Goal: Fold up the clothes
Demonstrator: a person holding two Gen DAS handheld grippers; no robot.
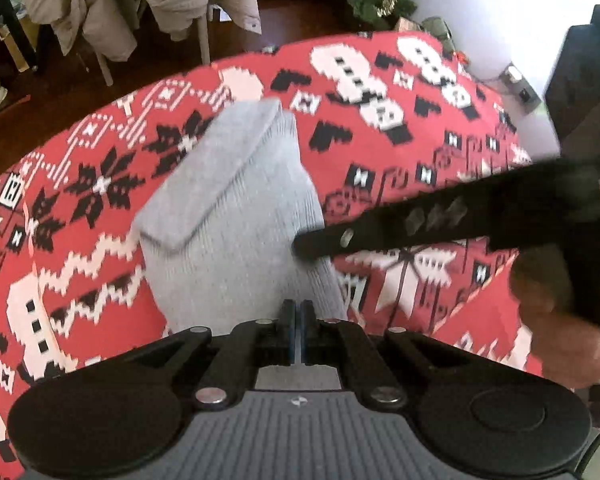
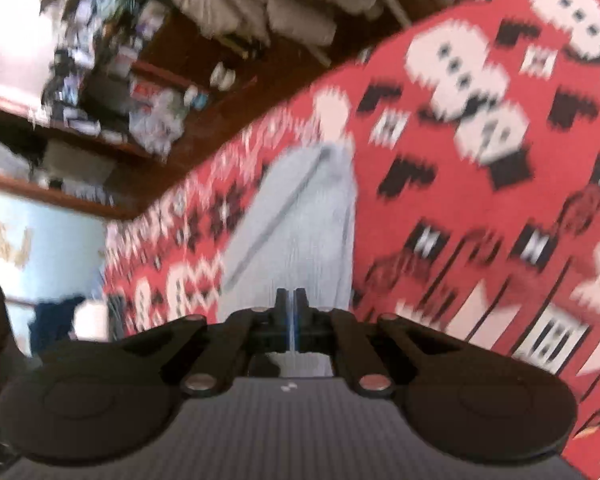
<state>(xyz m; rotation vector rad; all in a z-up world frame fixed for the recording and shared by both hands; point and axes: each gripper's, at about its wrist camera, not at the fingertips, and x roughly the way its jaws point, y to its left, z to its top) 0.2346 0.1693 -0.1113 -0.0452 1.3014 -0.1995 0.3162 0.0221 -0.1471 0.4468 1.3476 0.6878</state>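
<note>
Both tools, left tool (image 1: 299, 312) and right tool (image 2: 290, 304), pinched the grey knit garment (image 1: 236, 216) over the red patterned tabletop (image 1: 400, 152).

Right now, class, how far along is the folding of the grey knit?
Done: one flap of the grey knit already lies folded over. In hand: the left gripper and right gripper are both shut on its near edge. Left: further folds, probably; it isn't compact yet on the red cloth.

Folded grey knit garment (image 1: 236, 208), flat
</note>
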